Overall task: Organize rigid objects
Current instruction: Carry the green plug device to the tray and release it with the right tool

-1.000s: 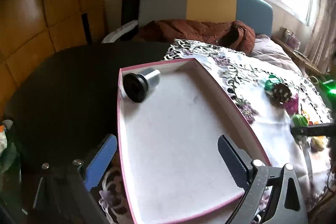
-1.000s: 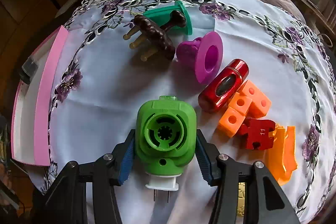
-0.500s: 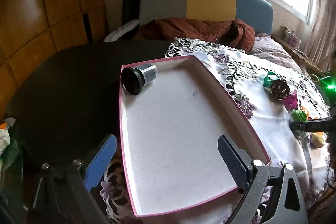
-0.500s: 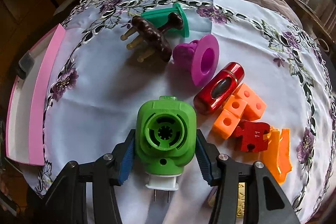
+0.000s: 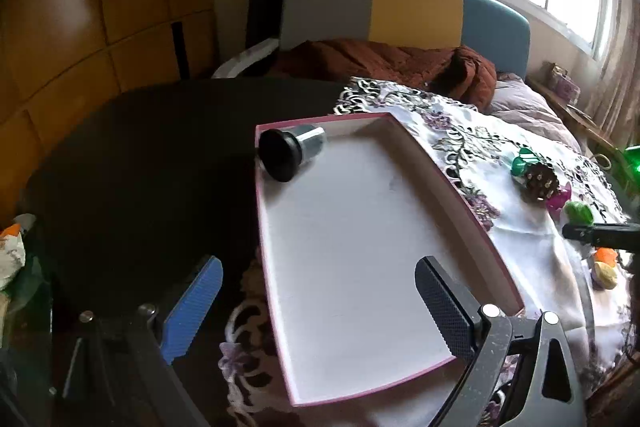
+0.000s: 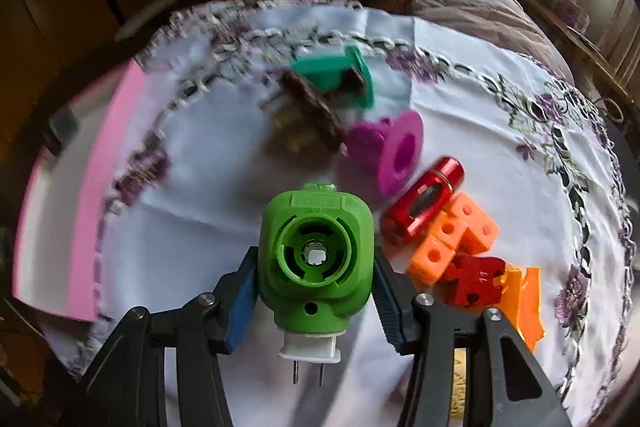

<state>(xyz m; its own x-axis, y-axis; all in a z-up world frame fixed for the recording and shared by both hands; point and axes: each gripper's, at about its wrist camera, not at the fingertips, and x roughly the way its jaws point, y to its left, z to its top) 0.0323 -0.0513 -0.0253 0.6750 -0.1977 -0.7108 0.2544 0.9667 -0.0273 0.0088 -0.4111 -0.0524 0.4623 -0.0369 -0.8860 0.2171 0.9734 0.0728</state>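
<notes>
My right gripper (image 6: 314, 291) is shut on a green plug-in device (image 6: 315, 259) with a white base and two metal prongs, held above the floral tablecloth (image 6: 200, 227). Beyond it lie a brown knobbed piece (image 6: 312, 107), a green spool (image 6: 340, 75), a magenta spool (image 6: 394, 151), a red car (image 6: 426, 199), orange blocks (image 6: 452, 239) and a dark red puzzle piece (image 6: 474, 279). My left gripper (image 5: 316, 311) is open and empty over the near end of the pink-rimmed tray (image 5: 272, 267). A black and silver cylinder (image 5: 290, 149) lies in the tray's far left corner.
The tray's pink wall (image 6: 100, 195) shows at the left of the right wrist view. A dark round table (image 5: 140, 167) lies left of the tray. A sofa with a brown blanket (image 5: 380, 63) stands behind. The right gripper's finger (image 5: 600, 233) shows at the right edge.
My right gripper has lifted and tilted with the green plug device; the scene behind it is blurred by motion. My left gripper has drawn back and up a little from the tray.
</notes>
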